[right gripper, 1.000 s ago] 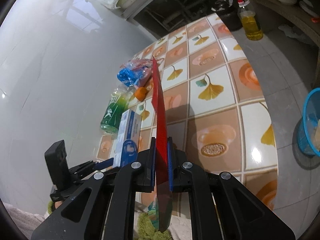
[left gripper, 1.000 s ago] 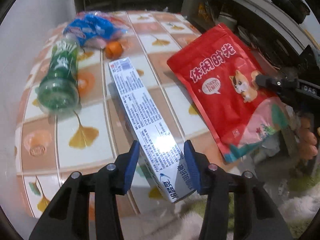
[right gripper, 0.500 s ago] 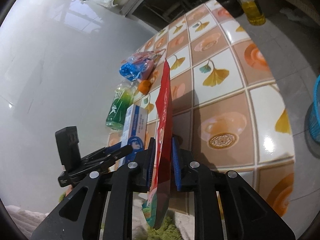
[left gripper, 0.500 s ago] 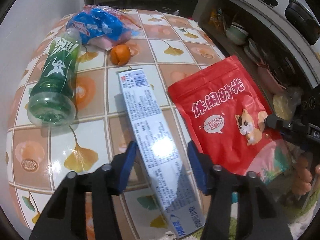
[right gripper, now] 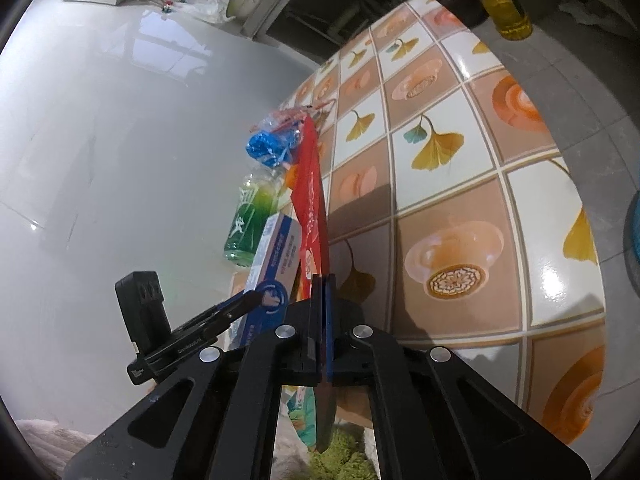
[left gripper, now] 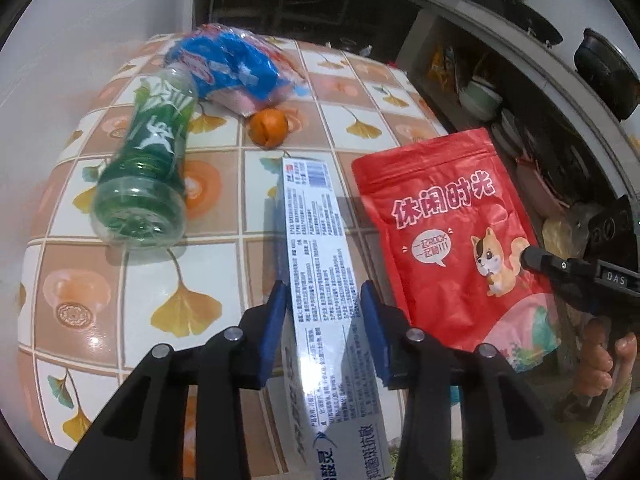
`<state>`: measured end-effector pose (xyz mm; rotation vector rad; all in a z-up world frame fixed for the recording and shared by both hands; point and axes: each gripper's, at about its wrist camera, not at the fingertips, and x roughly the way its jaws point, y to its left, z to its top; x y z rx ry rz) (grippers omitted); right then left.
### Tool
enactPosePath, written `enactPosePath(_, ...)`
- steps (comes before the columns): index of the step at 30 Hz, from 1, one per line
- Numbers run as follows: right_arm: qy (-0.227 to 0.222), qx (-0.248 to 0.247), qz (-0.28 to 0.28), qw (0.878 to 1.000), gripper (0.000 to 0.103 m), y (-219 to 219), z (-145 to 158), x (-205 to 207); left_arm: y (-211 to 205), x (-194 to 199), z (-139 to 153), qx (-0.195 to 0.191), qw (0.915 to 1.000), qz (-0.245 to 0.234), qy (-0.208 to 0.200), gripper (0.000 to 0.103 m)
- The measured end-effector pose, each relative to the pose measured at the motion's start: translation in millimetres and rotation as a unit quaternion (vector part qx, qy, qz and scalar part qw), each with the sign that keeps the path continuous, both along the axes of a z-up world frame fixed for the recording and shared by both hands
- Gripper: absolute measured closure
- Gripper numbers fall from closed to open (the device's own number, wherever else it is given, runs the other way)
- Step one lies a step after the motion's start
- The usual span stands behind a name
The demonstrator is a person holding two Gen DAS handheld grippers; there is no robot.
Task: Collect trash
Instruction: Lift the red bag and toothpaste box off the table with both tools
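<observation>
Lying past my tools on the tiled bench [left gripper: 208,248] are a green bottle [left gripper: 148,172] on its side, a small orange [left gripper: 269,128] and a blue-and-pink plastic bag [left gripper: 240,72] against the white wall. My left tool [left gripper: 324,320] straddles the long white box [left gripper: 320,264], blue pads beside it; I cannot tell whether they touch. My right tool [right gripper: 320,312] is clamped on the red snack pouch [right gripper: 312,196], held edge-on. The box's near end is cut off. Beyond, dim shelves hold bowls.
</observation>
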<state>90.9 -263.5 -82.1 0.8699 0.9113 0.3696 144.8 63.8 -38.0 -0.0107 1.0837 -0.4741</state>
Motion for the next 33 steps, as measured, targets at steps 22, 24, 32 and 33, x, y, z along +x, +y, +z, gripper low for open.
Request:
enactPosePath(22, -0.081, -0.033, -0.157, 0.984, 0.103, -95, 52, -85, -96, -1, 78, -0.077, 0.9871, -0.119, -0.075, 0.067)
enactPosePath(24, -0.085, -0.046, -0.197, 0.976, 0.103, -113, 57, -105, -133, 3, 87, -0.089, 0.9801, -0.159, -0.079, 0.067)
enactPosePath(32, -0.048, -0.123, -0.371, 0.919, 0.103, -179, 55, -190, -305, 19, 86, -0.113, 0.9483, -0.296, -0.021, 0.067)
enactPosePath(33, -0.039, -0.13, -0.382, 0.914, 0.103, -182, 52, -193, -333, 19, 78, -0.108, 0.9429, -0.315, -0.002, 0.067)
